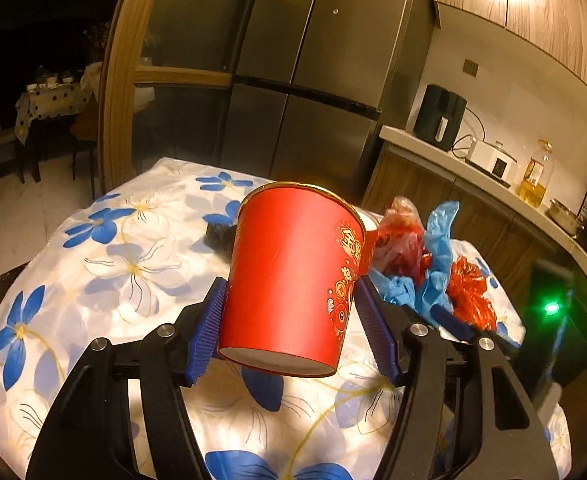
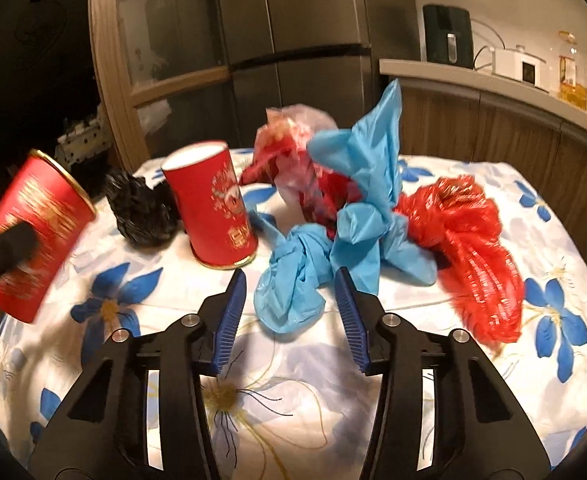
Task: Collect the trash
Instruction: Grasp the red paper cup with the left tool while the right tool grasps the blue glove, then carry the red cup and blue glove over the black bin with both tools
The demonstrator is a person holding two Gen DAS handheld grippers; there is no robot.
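Note:
My left gripper is shut on a red paper cup with gold print, held tilted above the flowered tablecloth. The same cup shows blurred at the left of the right wrist view. My right gripper is open and empty, its blue pads either side of a knotted blue plastic bag. A second red cup stands upside down on the table. A black crumpled bag, a red-and-clear plastic bag and a red mesh bag lie around it.
A steel fridge and a wooden glass door stand behind the table. A counter on the right holds a black appliance, a white cooker and an oil bottle. A green light glows low at the right.

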